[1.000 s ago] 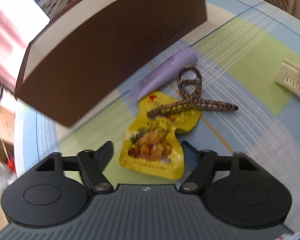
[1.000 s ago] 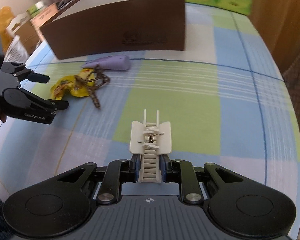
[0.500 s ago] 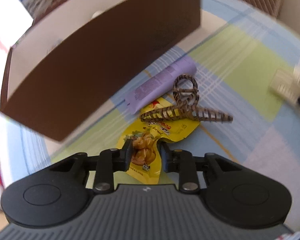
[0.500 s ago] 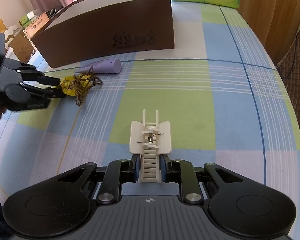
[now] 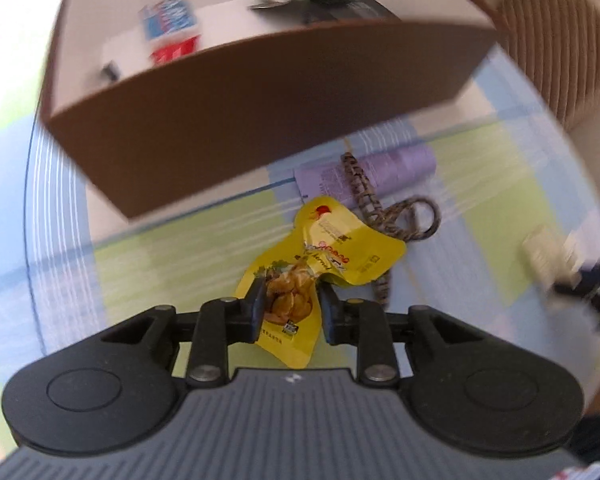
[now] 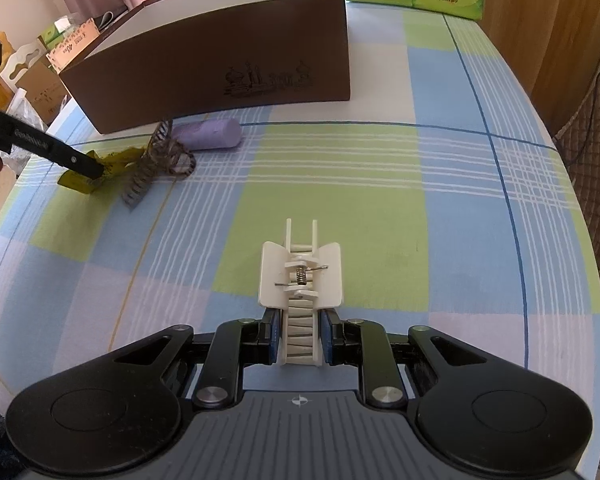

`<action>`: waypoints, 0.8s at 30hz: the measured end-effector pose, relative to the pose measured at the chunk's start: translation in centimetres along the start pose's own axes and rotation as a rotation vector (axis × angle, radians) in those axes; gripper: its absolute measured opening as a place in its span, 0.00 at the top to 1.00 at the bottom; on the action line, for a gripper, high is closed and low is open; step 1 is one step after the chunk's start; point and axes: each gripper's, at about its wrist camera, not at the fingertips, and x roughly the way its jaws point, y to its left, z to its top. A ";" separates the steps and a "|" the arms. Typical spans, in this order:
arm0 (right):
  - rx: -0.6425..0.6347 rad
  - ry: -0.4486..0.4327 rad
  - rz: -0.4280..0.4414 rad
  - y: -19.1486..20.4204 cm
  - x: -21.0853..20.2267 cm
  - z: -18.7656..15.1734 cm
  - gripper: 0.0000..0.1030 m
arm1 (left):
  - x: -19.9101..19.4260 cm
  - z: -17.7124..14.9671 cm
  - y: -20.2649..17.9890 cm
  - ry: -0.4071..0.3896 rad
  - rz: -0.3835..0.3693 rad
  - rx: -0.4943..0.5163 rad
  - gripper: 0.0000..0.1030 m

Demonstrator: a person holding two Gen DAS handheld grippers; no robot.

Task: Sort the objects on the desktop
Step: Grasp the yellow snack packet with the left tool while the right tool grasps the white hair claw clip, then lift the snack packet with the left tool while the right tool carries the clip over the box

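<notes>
My left gripper [image 5: 292, 307] is clamped on the yellow snack packet [image 5: 324, 252]; my right gripper [image 6: 300, 338] grips the white hair clip [image 6: 300, 276]. Step in hand: transport. The brown box [image 5: 260, 92] stands ahead; next, I should raise each item over its wall.

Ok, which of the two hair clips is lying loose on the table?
The brown patterned hair clip, beside the yellow snack packet. The white hair clip is clamped in the right hand-held gripper.
</notes>
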 end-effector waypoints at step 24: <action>-0.060 -0.054 0.007 1.2 -1.2 1.2 0.84 | -3.8 -2.4 3.8 -0.126 -0.154 -0.249 0.83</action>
